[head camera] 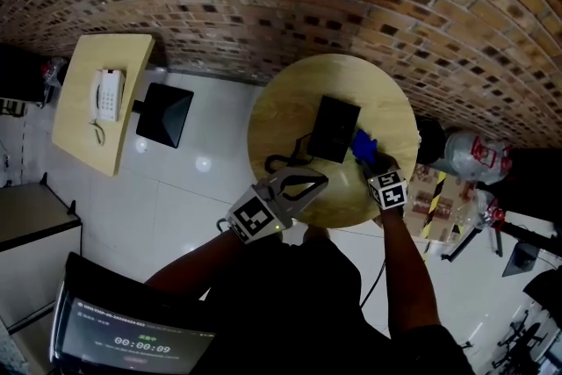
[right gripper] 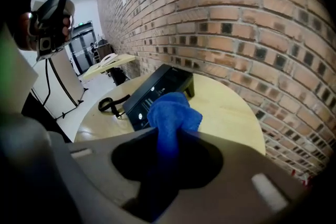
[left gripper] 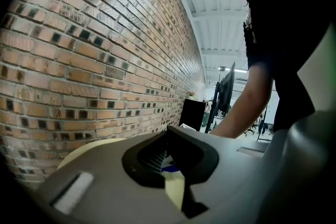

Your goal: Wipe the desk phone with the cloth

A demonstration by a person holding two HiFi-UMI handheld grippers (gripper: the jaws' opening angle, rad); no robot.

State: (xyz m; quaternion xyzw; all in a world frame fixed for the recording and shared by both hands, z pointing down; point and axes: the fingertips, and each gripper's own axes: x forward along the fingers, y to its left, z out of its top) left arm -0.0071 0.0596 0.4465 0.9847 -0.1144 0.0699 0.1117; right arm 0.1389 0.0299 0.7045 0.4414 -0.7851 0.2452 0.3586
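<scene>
The right gripper (right gripper: pixel 170 135) is clamped on a bunched blue cloth (right gripper: pixel 173 113). The cloth hangs at the right edge of the black desk phone (head camera: pixel 334 129), which lies at the middle of the round table (head camera: pixel 285 105); whether cloth and phone touch cannot be told. The left gripper (head camera: pixel 316 180) has its jaws together on nothing and sits near and left of the phone, beside the coiled cord (head camera: pixel 277 162). The step in hand appears to be bringing the cloth to the phone; the next move calls for pressing the cloth onto the top face and drawing it leftward, with the left gripper steadying the phone if it slides.
</scene>
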